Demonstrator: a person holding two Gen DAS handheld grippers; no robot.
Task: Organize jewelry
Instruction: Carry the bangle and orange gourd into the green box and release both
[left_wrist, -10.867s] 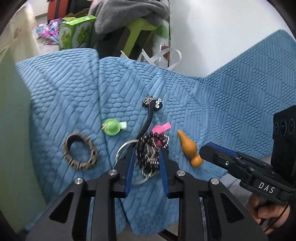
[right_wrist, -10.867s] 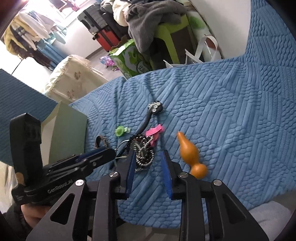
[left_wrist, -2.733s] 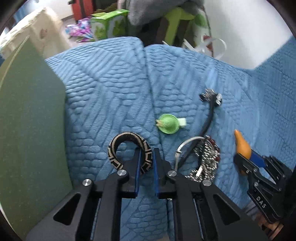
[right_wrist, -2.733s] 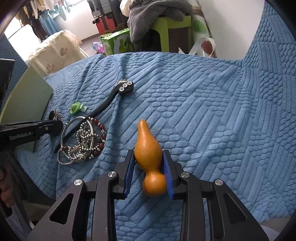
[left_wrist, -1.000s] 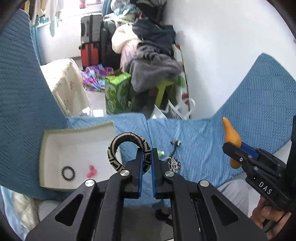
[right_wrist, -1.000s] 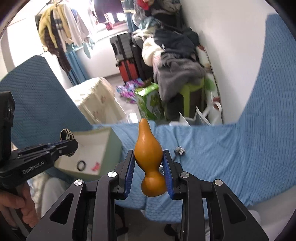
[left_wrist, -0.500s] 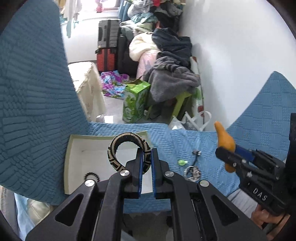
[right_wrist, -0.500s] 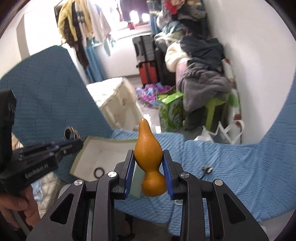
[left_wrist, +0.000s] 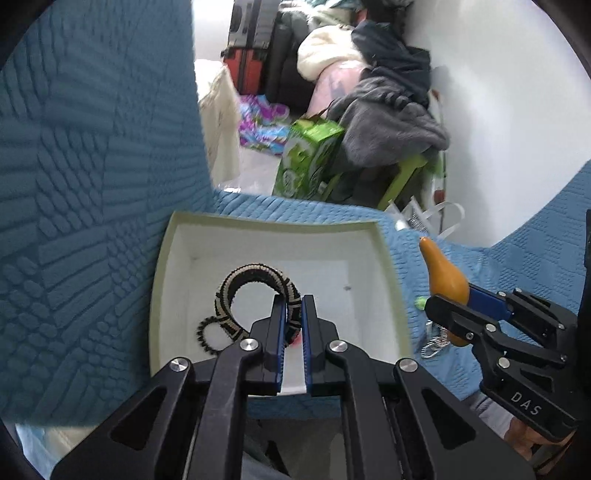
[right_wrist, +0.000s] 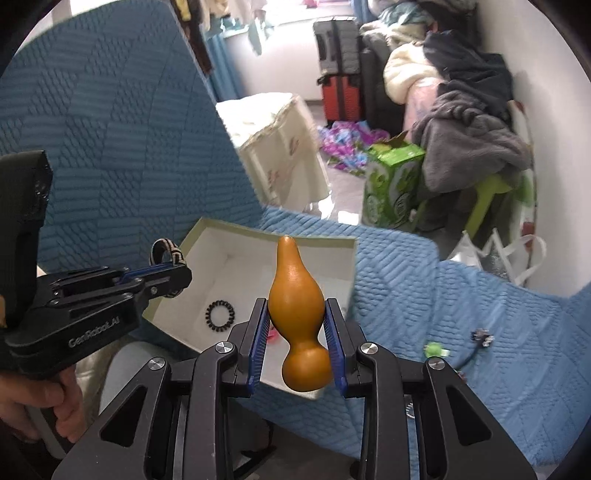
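Observation:
My left gripper (left_wrist: 293, 308) is shut on a black and beige woven bangle (left_wrist: 245, 282) and holds it above the open white box (left_wrist: 266, 229). My right gripper (right_wrist: 297, 312) is shut on an orange gourd-shaped pendant (right_wrist: 297, 295), held above the box's near corner (right_wrist: 328, 242). A black coil hair tie (right_wrist: 220, 314) and a small pink item (right_wrist: 272, 334) lie inside the box. The left gripper with the bangle (right_wrist: 166, 254) shows in the right wrist view, and the right gripper with the gourd (left_wrist: 445, 280) shows in the left wrist view.
On the blue quilted sofa cover (right_wrist: 480, 314) lie a green clip (right_wrist: 436, 349), a black rhinestone piece (right_wrist: 480, 338) and a bead and chain heap (left_wrist: 436, 339). Behind are a green carton (right_wrist: 391, 184), a clothes pile (right_wrist: 465, 122) and suitcases (right_wrist: 340, 74).
Both grippers have moved closer over the white box, which now fills more of both views. Each still holds its item.

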